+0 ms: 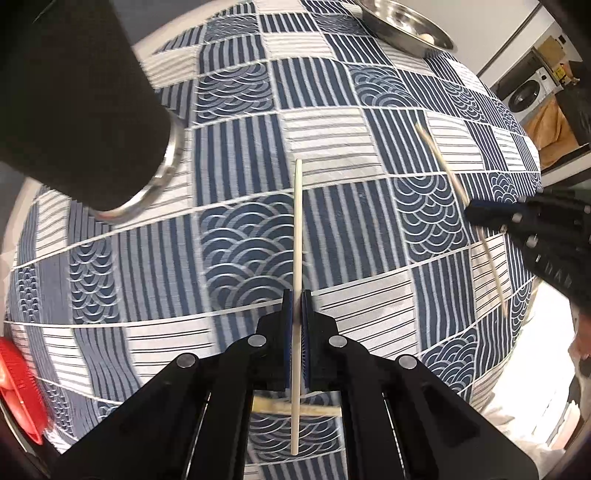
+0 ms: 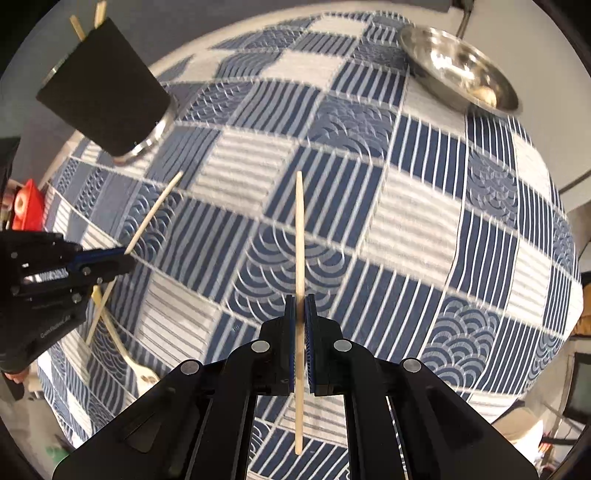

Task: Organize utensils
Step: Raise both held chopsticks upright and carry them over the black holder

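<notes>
My left gripper [image 1: 297,295] is shut on a pale chopstick [image 1: 297,229] that runs straight up between its pads, above the blue patterned tablecloth [image 1: 240,147]. In the right wrist view this gripper [image 2: 125,258] shows at the left edge with its chopstick [image 2: 155,210] slanting up to the right. My right gripper [image 2: 300,299] is shut on a second chopstick [image 2: 300,229]; the left wrist view shows it [image 1: 471,214] at the right with that chopstick [image 1: 439,162]. A black holder cup [image 2: 103,88] at the upper left has two sticks [image 2: 77,27] poking out.
A wooden spoon [image 2: 125,354] lies on the cloth under the left gripper, its handle [image 1: 317,410] visible between the left fingers. A steel bowl [image 2: 458,70] with a small pale item sits at the far right. A red object [image 2: 26,206] is at the left table edge.
</notes>
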Available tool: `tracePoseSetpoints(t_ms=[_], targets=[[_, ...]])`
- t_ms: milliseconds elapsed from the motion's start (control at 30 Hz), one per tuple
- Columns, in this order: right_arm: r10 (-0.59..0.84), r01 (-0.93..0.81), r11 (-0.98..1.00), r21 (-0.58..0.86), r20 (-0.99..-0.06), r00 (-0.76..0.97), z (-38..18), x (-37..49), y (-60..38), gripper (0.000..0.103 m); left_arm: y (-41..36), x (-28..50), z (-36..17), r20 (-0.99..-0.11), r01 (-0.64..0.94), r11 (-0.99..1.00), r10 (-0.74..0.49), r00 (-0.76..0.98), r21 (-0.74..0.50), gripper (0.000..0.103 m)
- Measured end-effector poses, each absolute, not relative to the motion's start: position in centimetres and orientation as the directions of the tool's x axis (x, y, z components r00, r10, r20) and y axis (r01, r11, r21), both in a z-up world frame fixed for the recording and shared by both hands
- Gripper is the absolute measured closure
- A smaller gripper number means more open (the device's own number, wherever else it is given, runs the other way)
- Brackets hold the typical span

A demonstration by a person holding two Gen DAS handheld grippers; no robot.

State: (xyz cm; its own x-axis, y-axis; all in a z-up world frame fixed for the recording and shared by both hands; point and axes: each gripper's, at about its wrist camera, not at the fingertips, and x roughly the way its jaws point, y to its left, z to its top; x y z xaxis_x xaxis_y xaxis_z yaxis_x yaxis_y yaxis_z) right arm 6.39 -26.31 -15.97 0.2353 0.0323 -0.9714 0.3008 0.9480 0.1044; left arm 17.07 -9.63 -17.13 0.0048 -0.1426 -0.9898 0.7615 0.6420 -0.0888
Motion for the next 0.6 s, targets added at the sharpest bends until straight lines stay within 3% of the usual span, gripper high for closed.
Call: tracePoseSetpoints(t_ms=[600], targets=[[0.082,0.041,0.994,0.105,-0.923,0.375,-10.3,17.8,-21.5,0.098,0.4,19.7,-11.9,-0.983,0.567,0.822,-0.143,0.119,-0.050,0.098]])
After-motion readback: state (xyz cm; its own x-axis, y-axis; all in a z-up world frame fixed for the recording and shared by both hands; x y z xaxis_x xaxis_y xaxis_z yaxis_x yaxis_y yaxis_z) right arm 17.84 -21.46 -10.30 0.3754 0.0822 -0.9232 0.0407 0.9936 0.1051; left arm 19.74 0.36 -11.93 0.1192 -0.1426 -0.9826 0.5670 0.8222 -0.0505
